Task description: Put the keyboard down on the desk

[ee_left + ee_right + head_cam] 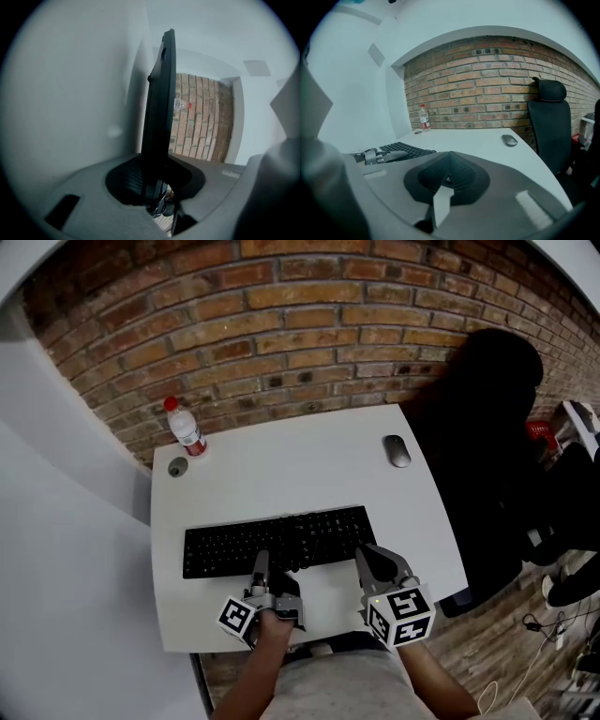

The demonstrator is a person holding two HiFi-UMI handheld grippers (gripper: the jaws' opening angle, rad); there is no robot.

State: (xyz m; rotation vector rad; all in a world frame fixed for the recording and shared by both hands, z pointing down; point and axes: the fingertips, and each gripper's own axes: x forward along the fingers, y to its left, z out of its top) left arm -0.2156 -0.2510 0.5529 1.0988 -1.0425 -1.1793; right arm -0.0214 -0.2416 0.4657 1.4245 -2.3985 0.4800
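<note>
A black keyboard (277, 542) lies lengthwise across the front of the white desk (300, 465). My left gripper (272, 573) is shut on its near edge, left of the middle. In the left gripper view the keyboard (159, 117) stands edge-on, clamped in the left gripper (157, 180). My right gripper (370, 559) is by the keyboard's right front corner, with its jaws together and nothing between them. From the right gripper (449, 161) the keyboard (405, 150) looks flat on the desktop to the left. I cannot tell if its held edge is raised.
A plastic bottle (186, 427) with a red cap stands at the desk's back left, by a round cable hole (178, 466). A grey mouse (398, 451) sits at the back right. A black office chair (483, 456) stands right of the desk, and a brick wall runs behind.
</note>
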